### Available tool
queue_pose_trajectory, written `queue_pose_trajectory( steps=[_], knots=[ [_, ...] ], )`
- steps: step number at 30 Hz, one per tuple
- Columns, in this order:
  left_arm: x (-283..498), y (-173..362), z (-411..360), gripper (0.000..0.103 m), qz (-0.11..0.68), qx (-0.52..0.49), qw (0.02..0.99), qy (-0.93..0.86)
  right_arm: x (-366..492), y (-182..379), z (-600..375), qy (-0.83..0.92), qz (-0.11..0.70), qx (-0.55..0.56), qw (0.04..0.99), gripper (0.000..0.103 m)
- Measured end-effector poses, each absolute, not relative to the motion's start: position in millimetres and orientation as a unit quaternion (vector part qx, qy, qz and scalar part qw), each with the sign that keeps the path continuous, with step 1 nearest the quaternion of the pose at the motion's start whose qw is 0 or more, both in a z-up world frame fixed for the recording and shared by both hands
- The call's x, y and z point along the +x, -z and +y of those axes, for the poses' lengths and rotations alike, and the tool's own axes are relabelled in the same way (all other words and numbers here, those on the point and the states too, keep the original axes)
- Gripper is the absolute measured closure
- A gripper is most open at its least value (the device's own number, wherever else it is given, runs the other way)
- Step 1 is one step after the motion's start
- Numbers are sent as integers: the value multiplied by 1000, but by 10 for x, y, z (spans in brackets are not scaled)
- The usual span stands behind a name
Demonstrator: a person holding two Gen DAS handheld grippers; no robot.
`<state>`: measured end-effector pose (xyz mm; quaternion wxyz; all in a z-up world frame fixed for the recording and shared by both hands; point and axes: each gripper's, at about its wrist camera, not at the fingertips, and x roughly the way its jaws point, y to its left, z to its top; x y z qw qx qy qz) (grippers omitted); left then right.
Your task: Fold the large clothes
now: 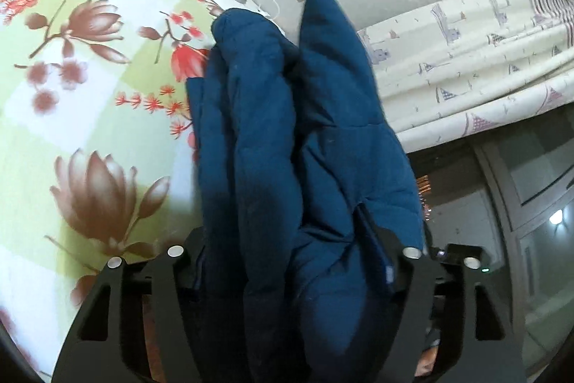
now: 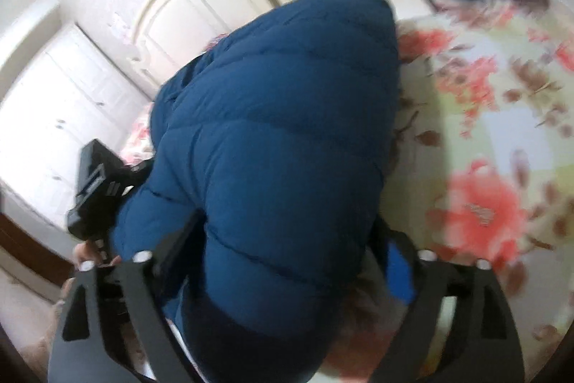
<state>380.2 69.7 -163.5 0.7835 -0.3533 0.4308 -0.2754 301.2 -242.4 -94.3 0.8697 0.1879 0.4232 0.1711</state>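
A blue quilted jacket (image 1: 297, 139) fills the middle of both views, puffy and soft, with stitched seams running across it in wide bands. In the left wrist view it rises in thick bunched folds from between the fingers of the left tool (image 1: 297, 261), which clamps a fat wad of the padded cloth; the black fingers press in on both sides of the bundle. In the right wrist view the jacket (image 2: 280, 139) forms one big rounded mound that reaches from the near edge up toward the far headboard. The right tool (image 2: 283, 275) has its black fingers on either side of the near part of that mound, gripping the padded cloth between them. The jacket hangs above a bed, held up by both tools.

The bedsheet (image 1: 71, 88) lies to the left of the jacket in the left view and to the right in the right view; it is smooth cloth printed with red and brown flowers on pale green and white squares. A cream wooden headboard (image 2: 201, 6) with a curved top stands at the far side. At the left of the right view the other black tool body (image 2: 100, 189) shows beside the jacket. A pale patterned curtain (image 1: 484, 60) hangs at the right of the left view.
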Motion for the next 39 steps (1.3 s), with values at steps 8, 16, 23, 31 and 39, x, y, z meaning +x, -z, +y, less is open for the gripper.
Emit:
queue_pose_trajectory(
  steps=[8, 16, 23, 31, 39],
  knots=[
    [3608, 1444, 784, 14, 396, -326, 828, 225, 2409, 425, -1185, -99, 316, -29, 943, 6],
    [2600, 246, 858, 10, 237, -131, 962, 39, 1724, 471, -592, -159, 296, -126, 933, 5],
    [1765, -816, 425, 4, 94, 16, 994, -45, 1315, -565, -1553, -43, 193, 8, 980, 3],
    [1467, -599, 67, 4, 159, 34, 987, -4, 1098, -462, -1750, 23, 226, -1, 974, 3],
    [1447, -285, -15, 4, 209, 29, 977, 15, 1108, -196, -1636, 15, 263, -13, 965, 3]
  ],
)
